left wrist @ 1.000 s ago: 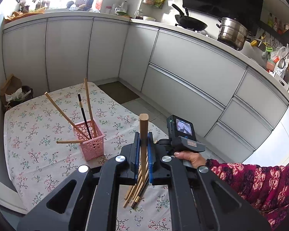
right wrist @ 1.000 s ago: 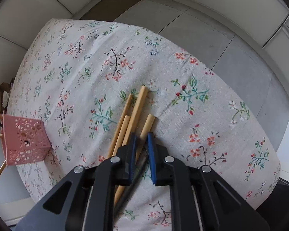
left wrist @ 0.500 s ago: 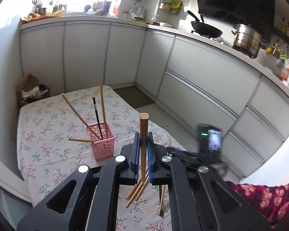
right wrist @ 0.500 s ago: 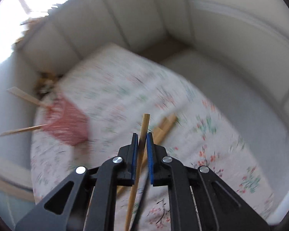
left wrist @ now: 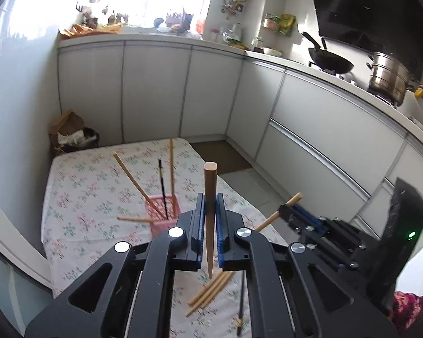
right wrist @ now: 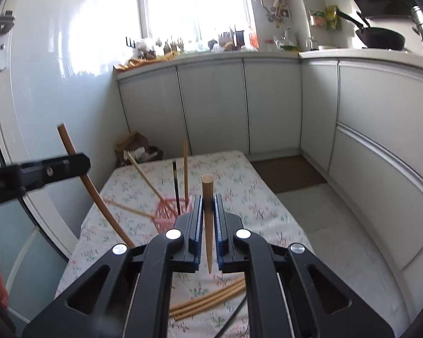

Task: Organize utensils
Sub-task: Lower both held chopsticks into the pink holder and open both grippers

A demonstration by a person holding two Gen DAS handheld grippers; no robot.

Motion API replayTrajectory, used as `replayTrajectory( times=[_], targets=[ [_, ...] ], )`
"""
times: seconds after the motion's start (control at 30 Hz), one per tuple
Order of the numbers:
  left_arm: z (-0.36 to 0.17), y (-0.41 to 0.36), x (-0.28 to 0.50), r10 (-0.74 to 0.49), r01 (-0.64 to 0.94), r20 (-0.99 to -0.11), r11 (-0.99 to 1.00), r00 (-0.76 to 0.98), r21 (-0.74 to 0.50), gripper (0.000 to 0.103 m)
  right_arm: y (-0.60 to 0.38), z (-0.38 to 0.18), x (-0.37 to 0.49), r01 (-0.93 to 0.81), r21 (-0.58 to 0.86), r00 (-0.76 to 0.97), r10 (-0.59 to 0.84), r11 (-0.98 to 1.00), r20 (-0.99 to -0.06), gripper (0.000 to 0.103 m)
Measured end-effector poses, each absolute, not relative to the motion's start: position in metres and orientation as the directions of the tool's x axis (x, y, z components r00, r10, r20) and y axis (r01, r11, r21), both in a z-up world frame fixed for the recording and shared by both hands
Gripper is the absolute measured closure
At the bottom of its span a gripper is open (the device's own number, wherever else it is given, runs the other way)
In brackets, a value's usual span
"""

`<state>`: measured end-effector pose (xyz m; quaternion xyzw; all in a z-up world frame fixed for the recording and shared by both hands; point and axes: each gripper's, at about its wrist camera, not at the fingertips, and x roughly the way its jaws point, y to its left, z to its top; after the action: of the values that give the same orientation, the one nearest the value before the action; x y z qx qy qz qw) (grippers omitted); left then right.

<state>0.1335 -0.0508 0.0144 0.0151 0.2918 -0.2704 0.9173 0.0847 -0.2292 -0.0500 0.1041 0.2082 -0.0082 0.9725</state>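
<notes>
Both tongs pinch 1 chopstick each, upright: left tongs (left wrist: 210, 211), right tongs (right wrist: 208, 211). Pink basket (right wrist: 169, 214) on counter lies ahead-left of right tongs, just ahead of left; left nearer.

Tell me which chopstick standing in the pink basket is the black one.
It is the middle chopstick in the pink basket: thin, black and nearly upright. A steeply leaning wooden chopstick stands to its left and an upright wooden chopstick to its right.
</notes>
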Motion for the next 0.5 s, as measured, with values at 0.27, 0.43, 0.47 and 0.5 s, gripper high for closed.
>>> replayTrajectory(
  times=[0.27, 0.43, 0.47, 0.5],
  targets=[
    [0.030, -0.047, 0.154, -0.458, 0.453, -0.497, 0.881, 0.737, -0.139, 0.096, -0.232, -0.017, 0.109, 0.044, 0.188, 0.940, 0.024, 0.981, -0.341, 0.095],
    [0.038, -0.051, 0.173, -0.431, 0.432, -0.484, 0.894, 0.762, -0.118, 0.097, -0.225, 0.004, 0.118, 0.016, 0.175, 0.954, 0.038, 0.985, -0.299, 0.095],
    [0.038, -0.052, 0.176, -0.426, 0.427, -0.483, 0.897, 0.765, -0.115, 0.097, -0.222, 0.008, 0.122, 0.010, 0.168, 0.956, 0.040, 0.986, -0.291, 0.095],
    [0.038, -0.053, 0.182, -0.416, 0.416, -0.479, 0.902, 0.773, -0.112, 0.097, -0.219, 0.010, 0.126, 0.006, 0.163, 0.958, 0.041, 0.987, -0.285, 0.095]
  ],
)
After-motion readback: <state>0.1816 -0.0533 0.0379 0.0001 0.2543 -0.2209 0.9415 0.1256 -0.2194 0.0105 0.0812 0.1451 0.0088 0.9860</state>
